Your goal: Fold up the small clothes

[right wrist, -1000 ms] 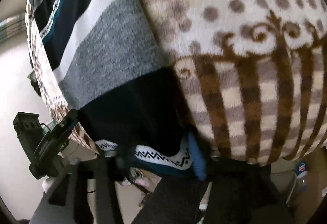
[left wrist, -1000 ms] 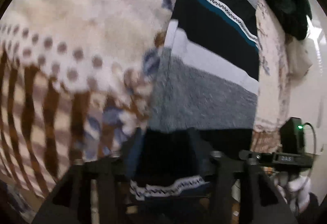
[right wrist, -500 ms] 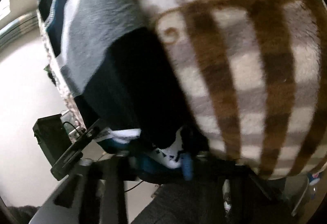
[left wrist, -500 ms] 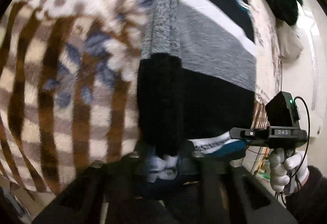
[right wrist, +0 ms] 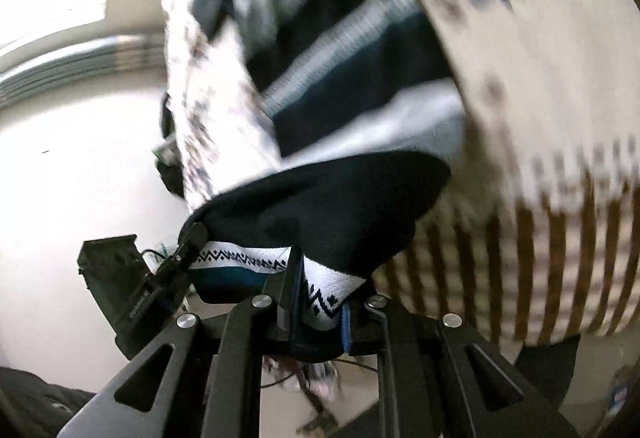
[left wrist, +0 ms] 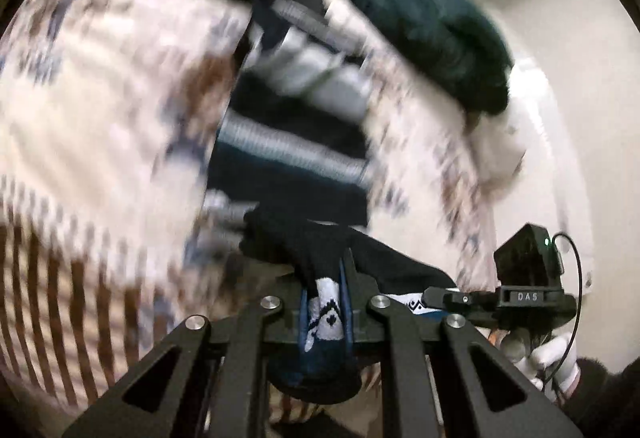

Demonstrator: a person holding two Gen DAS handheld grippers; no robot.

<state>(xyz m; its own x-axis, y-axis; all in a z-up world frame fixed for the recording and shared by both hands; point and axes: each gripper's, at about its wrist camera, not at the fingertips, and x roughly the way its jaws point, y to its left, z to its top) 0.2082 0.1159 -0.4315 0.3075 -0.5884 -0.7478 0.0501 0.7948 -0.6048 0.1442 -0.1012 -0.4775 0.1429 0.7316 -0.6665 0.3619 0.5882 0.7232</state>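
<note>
A knit garment (left wrist: 288, 158) striped in navy, grey and white lies lengthwise on a cream and brown patterned blanket (left wrist: 100, 118). Its near hem, with a white zigzag band, is raised off the blanket. My left gripper (left wrist: 325, 302) is shut on one corner of that hem. In the right wrist view the navy end of the garment (right wrist: 340, 198) drapes over my right gripper (right wrist: 316, 302), whose jaws are closing with the band pressed between the pads. Each gripper shows in the other's view: the right gripper (left wrist: 460, 298) and the left gripper (right wrist: 188, 246) both hold the same hem.
A dark green fluffy garment (left wrist: 420, 18) and a white cloth (left wrist: 500, 146) lie at the far right of the blanket. A white-gloved hand (left wrist: 552, 358) holds the right gripper. Beyond the blanket's edge (right wrist: 192, 118) are a pale wall and floor.
Both grippers closed on the garment's near hem and lifted it off the blanket, pulling the navy end up and back. The views have tilted upward toward the far end.
</note>
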